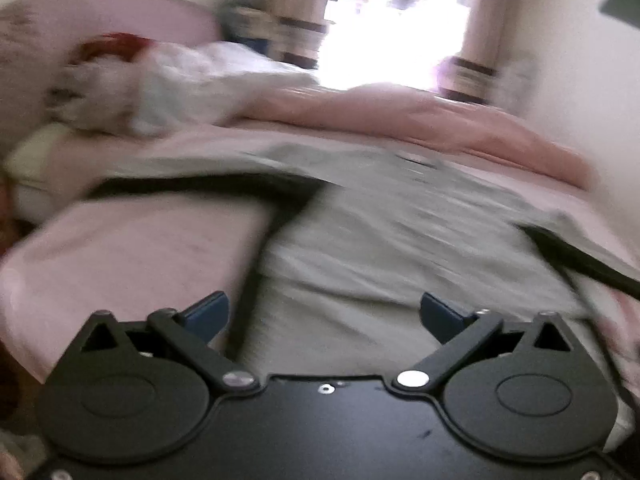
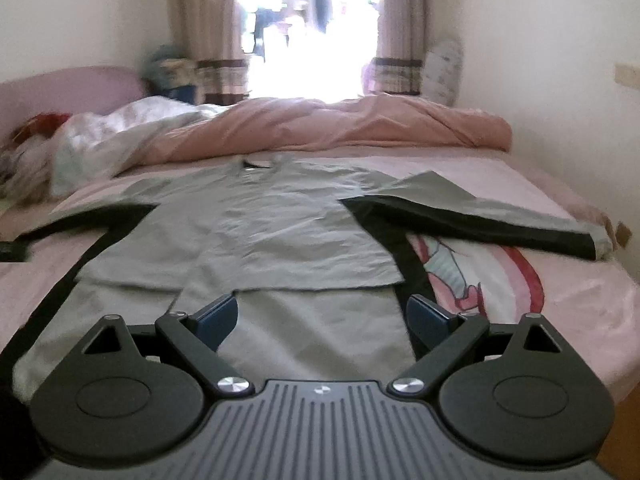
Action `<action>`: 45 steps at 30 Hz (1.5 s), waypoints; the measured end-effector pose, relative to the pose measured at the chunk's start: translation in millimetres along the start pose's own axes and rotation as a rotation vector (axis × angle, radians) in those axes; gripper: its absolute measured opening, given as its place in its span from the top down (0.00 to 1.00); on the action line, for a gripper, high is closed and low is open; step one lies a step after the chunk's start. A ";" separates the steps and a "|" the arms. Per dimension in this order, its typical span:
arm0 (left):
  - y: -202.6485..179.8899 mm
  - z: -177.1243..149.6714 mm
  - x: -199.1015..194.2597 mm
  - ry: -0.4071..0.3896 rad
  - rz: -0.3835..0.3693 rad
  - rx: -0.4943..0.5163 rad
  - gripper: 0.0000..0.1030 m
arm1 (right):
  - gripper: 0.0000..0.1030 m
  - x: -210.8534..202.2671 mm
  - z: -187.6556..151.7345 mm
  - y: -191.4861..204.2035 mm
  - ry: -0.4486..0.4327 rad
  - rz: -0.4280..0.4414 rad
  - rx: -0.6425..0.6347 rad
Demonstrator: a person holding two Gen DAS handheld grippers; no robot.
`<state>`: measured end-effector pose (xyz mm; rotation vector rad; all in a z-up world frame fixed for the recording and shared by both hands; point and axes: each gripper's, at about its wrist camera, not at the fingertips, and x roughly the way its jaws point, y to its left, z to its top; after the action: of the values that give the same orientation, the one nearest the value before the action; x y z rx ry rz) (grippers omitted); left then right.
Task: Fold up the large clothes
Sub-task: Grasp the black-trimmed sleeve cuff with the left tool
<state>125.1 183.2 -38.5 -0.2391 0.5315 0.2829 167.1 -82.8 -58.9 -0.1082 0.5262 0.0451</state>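
A large grey jacket (image 2: 280, 232) with black side and sleeve panels lies flat on the pink bed, collar toward the far end and both sleeves spread out. Its right sleeve (image 2: 500, 216) stretches toward the bed's right edge. My right gripper (image 2: 322, 320) hovers open above the jacket's hem with nothing between its blue fingers (image 2: 218, 318). The left wrist view is blurred: the same jacket (image 1: 380, 232) fills the middle. My left gripper (image 1: 324, 316) stands open over its lower part and holds nothing.
A pink duvet (image 2: 340, 124) is bunched across the far end of the bed, with white bedding (image 2: 120, 132) and a red item (image 2: 44, 122) at the far left. The pink sheet (image 2: 540, 300) has a cartoon print. Walls close in on the right; a bright window lies beyond.
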 end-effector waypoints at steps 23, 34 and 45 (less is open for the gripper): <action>304.2 134.2 299.2 0.062 0.375 -0.485 0.97 | 0.09 212.6 74.5 16.3 0.165 -0.077 -0.143; 80.6 196.0 269.3 -0.130 0.126 -0.034 1.00 | 0.21 241.7 104.2 -20.8 0.125 -0.161 -0.260; -125.9 87.5 322.0 0.197 -0.223 0.284 0.63 | 0.18 266.2 100.8 -68.1 0.151 -0.115 -0.135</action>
<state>472.1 156.7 -116.4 -0.0487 0.7260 -0.0347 452.1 -134.8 -100.1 -0.2747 0.6672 -0.0404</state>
